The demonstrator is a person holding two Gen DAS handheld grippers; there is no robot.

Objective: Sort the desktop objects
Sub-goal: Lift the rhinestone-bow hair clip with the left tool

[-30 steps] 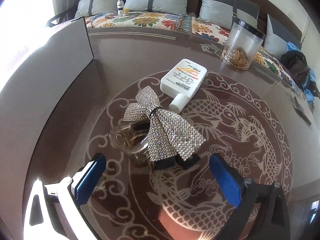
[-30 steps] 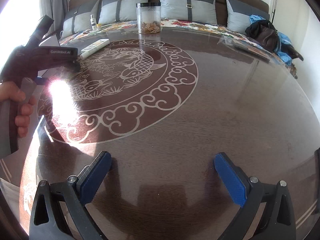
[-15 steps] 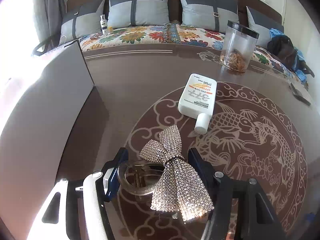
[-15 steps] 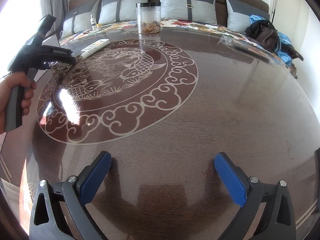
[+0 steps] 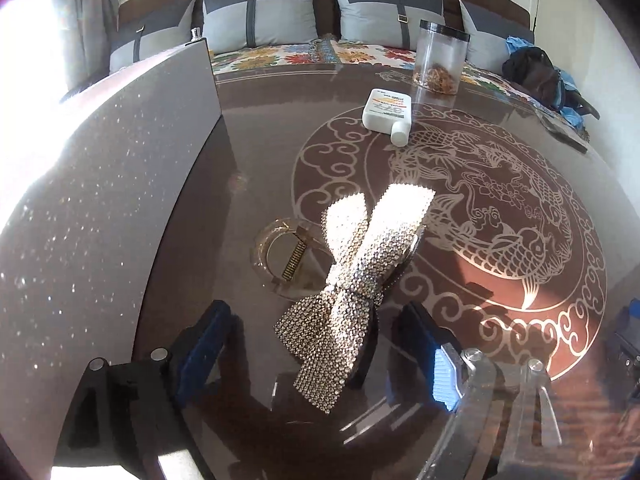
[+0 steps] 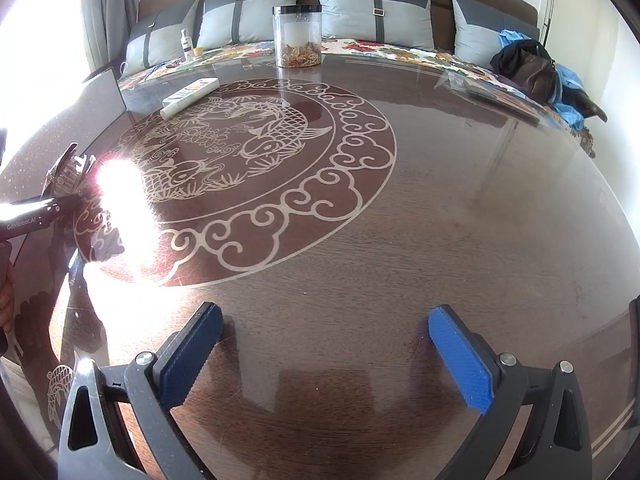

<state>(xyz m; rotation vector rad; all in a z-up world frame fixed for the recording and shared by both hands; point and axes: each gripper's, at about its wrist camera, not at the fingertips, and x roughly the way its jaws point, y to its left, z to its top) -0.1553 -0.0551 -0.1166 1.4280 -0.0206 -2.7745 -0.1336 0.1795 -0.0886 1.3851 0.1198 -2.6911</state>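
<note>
Item: rhinestone bow hair clip [image 5: 352, 276], lying on the glass-topped table [image 5: 520, 240], lower centre of the left wrist frame, its lower tail reaching down between the fingers of the left gripper [image 5: 316, 340].

Left gripper: jaws apart and just been opening; blue pads either side of the bow's lower tail, neither pressing on it. The clip appears to rest on the table, not held.

Right gripper [image 6: 324, 352]: jaws wide apart over bare table, lower centre of the right wrist frame, nothing between them.

Step in hand, as judged: taking or re-taking the bow clip for sorting. Advice: close on the knot or the clear clip body [image 5: 280, 256] left of it, not the floppy beaded tail, which would likely slip or sag. Centre the pads before closing.

Surroundings:
- Grey box wall [image 5: 120, 184], left of frame, close beside the clip; probable destination, and the nearest obstruction to a sideways move.
- White bottle [image 5: 388, 112], lying flat, upper centre, well apart.
- Clear jar with dark lid [image 5: 440, 60], upper right, beyond the bottle.
- Cushioned bench [image 5: 280, 20] along the top.

Sun glare on the bow hides some detail.
</note>
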